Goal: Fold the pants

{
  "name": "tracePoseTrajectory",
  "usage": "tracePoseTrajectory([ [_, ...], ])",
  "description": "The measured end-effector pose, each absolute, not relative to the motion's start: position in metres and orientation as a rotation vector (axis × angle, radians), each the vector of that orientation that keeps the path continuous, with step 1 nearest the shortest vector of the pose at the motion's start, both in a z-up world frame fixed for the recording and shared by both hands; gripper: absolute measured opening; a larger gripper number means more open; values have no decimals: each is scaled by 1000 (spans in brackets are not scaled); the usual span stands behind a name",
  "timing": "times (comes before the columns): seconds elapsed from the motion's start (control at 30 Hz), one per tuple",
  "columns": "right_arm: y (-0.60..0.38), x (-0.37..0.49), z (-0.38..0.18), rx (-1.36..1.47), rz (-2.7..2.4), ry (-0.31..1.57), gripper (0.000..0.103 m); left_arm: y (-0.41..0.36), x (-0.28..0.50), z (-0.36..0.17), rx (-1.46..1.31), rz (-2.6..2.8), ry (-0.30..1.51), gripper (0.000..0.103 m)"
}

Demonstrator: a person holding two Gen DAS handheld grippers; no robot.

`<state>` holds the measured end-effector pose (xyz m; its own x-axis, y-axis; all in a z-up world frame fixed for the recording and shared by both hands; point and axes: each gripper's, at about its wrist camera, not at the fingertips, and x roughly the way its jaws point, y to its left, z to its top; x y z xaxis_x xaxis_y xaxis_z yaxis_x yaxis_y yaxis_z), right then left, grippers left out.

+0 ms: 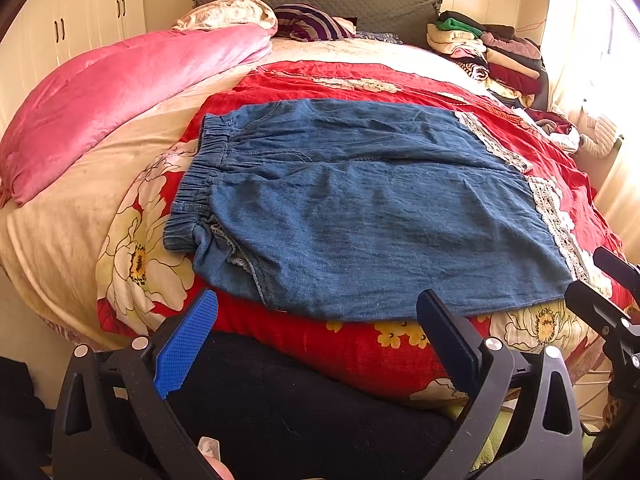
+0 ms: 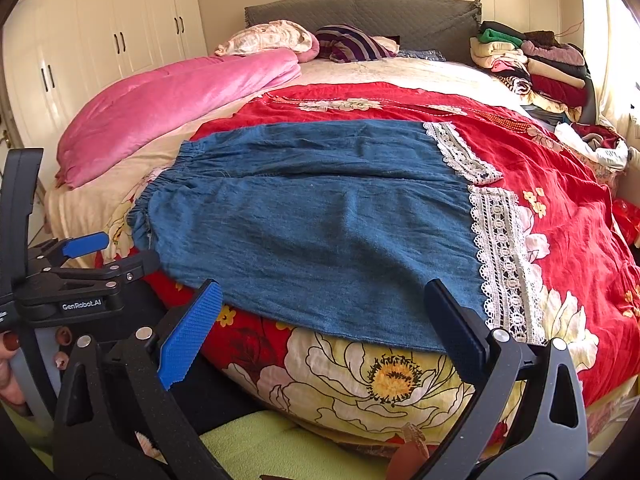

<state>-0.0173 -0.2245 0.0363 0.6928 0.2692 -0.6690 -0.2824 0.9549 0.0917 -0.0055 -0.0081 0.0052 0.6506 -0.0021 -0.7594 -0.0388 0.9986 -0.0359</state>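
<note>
Left wrist view: denim pants (image 1: pixel 360 208) lie flat on a red floral bedspread (image 1: pixel 360 80), elastic waistband (image 1: pixel 200 184) toward the left, lace-trimmed leg hems (image 1: pixel 556 212) toward the right. Both legs lie side by side, near leg closest to the bed's front edge. Left gripper (image 1: pixel 316 332) hangs just off the near edge of the pants, jaws spread wide, holding nothing; blue ribbed pad (image 1: pixel 186 344) on its left finger, dark pad on the other. Part of the right gripper (image 1: pixel 612 304) shows at the far right, near the hem corner.

Right wrist view: right gripper (image 2: pixel 320 328) is also released, jaws wide apart, empty, fingers straddling the near edge of the pants (image 2: pixel 312 220) without touching the cloth as far as I can tell. Lace hem (image 2: pixel 500 256) sits just beside its right finger. Left gripper (image 2: pixel 116 256) is seen side-on at left, tips near the waistband corner, gap between its fingers visible. A person's fingers (image 2: pixel 12 344) with painted nails show at the left edge.

Background: pink quilt (image 2: pixel 168 108) on the left side of the bed, striped pillow (image 2: pixel 352 44) at the grey headboard (image 2: pixel 380 12), stack of folded clothes (image 2: pixel 536 68) at far right, white wardrobe (image 2: pixel 100 28) on the left.
</note>
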Motion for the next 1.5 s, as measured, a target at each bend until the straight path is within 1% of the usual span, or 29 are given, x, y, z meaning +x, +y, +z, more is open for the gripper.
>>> tracePoseTrajectory([
  [1.03, -226, -15, 35, -16, 306, 753, 95, -8, -5, 7, -42, 24, 855, 99],
  [1.5, -211, 31, 41, -25, 341, 750, 95, 6, 35, 15, -50, 42, 849, 99],
])
